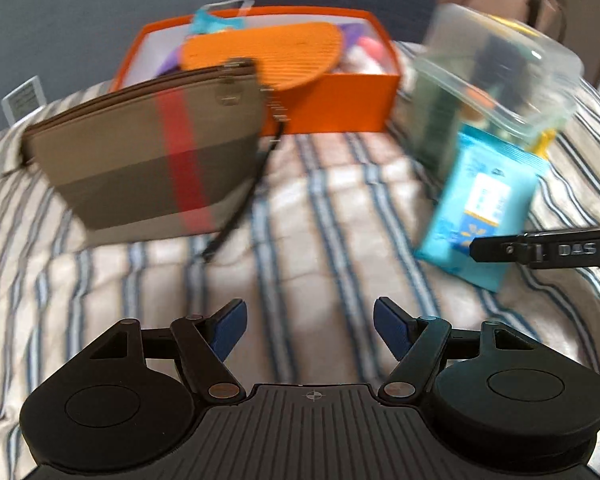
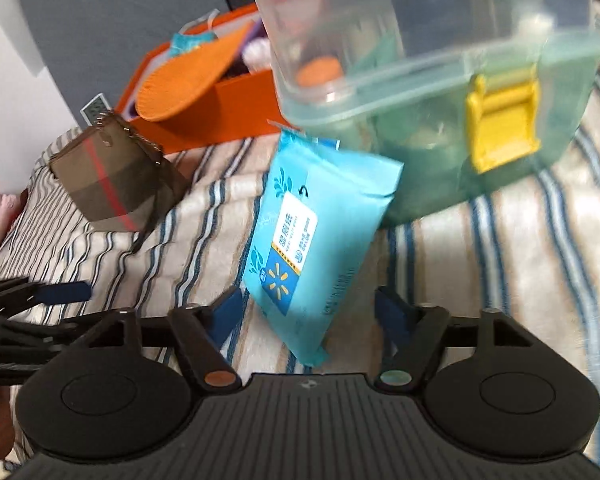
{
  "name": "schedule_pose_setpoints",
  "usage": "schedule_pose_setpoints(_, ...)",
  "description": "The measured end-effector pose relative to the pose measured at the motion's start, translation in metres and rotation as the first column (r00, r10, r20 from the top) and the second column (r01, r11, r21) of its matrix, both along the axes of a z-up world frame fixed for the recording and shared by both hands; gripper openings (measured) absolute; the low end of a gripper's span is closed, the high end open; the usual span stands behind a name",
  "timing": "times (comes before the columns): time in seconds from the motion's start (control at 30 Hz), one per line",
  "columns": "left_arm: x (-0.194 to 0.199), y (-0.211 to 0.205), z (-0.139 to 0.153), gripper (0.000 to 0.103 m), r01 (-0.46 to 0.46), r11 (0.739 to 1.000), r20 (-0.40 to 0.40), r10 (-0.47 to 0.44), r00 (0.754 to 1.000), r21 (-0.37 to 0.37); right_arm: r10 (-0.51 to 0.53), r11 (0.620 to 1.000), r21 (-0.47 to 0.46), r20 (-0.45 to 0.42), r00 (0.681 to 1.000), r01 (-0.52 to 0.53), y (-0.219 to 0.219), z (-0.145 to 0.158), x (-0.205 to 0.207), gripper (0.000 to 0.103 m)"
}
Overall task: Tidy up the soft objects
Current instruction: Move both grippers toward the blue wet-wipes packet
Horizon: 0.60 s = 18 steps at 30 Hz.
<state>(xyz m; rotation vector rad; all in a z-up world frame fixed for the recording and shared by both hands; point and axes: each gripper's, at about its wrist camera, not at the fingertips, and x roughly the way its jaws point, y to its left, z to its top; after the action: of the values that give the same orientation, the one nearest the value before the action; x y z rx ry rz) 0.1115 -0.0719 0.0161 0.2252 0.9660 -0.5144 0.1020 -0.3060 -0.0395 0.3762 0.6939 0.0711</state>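
A flat blue plastic pack of wet wipes (image 2: 320,236) with a white and blue label lies on the striped bedcover (image 2: 480,260), its far end leaning against the clear green-tinted plastic box with a yellow latch (image 2: 500,124). To its left, a brown fabric pouch with a red stripe and a darker lower band (image 1: 148,160) rests on the cover, its zip edge uppermost. Behind the pouch stands an open orange cardboard box (image 1: 340,100), from which an orange ribbed rubber slipper sole (image 1: 260,56) sticks out over the rim.
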Motion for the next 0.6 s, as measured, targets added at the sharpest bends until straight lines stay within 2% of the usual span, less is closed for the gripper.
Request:
schedule_pose_setpoints(0.03,0.001,0.008,0.000,0.103,-0.019,1.000,-0.001,0.019,1.000,-0.003,-0.006,1.000,0.021,-0.014,1.000,0.006,0.002,-0.004,0.006,0.054)
schedule_pose_setpoints(0.1,0.004,0.021,0.000,0.103,-0.050,0.999,-0.006,0.050,0.999,-0.006,-0.020,0.997,0.070,-0.043,0.999,0.023,0.006,-0.010,0.015,0.053)
schedule_pose_setpoints(0.17,0.005,0.036,-0.001,0.103,-0.084,0.996,-0.014,0.084,0.996,-0.008,-0.033,0.997,0.064,-0.036,0.999,0.035,0.016,-0.010,0.015,0.051)
schedule_pose_setpoints(0.2,0.005,0.042,-0.002,0.103,-0.098,0.995,-0.019,0.097,0.995,-0.009,-0.004,0.997,0.081,-0.038,0.999,0.007,0.021,-0.009,0.015,0.036)
schedule_pose_setpoints(0.23,0.005,0.048,-0.003,0.103,-0.108,0.994,-0.024,0.108,0.994,-0.010,0.026,0.993,0.117,-0.038,0.999,-0.021,0.024,-0.009,0.014,0.031)
schedule_pose_setpoints(0.27,0.005,0.053,-0.004,0.103,-0.118,0.993,-0.027,0.118,0.993,-0.012,0.039,0.989,0.144,-0.026,0.999,-0.035,0.029,-0.005,0.012,0.030)
schedule_pose_setpoints(0.37,0.003,0.065,-0.005,0.103,-0.140,0.990,-0.040,0.139,0.989,-0.027,0.082,0.981,0.177,-0.003,0.997,-0.080,0.049,0.006,0.008,0.030)
schedule_pose_setpoints(0.4,0.003,0.068,-0.005,0.103,-0.142,0.989,-0.045,0.141,0.989,-0.034,0.105,0.970,0.223,-0.010,0.994,-0.100,0.052,0.005,0.008,0.030)
schedule_pose_setpoints(0.47,0.001,0.071,-0.004,0.103,-0.139,0.989,-0.049,0.137,0.989,-0.050,0.156,0.935,0.330,-0.063,0.986,-0.126,0.060,0.000,0.007,0.039)
schedule_pose_setpoints(0.5,0.002,0.069,-0.005,0.103,-0.132,0.990,-0.051,0.129,0.990,-0.056,0.183,0.929,0.342,-0.085,0.979,-0.143,0.065,-0.002,0.006,0.046)
schedule_pose_setpoints(0.6,-0.002,0.064,-0.004,0.103,-0.093,0.993,-0.051,0.089,0.995,-0.073,0.202,0.953,0.245,-0.087,0.975,-0.176,0.073,0.000,-0.013,0.059)
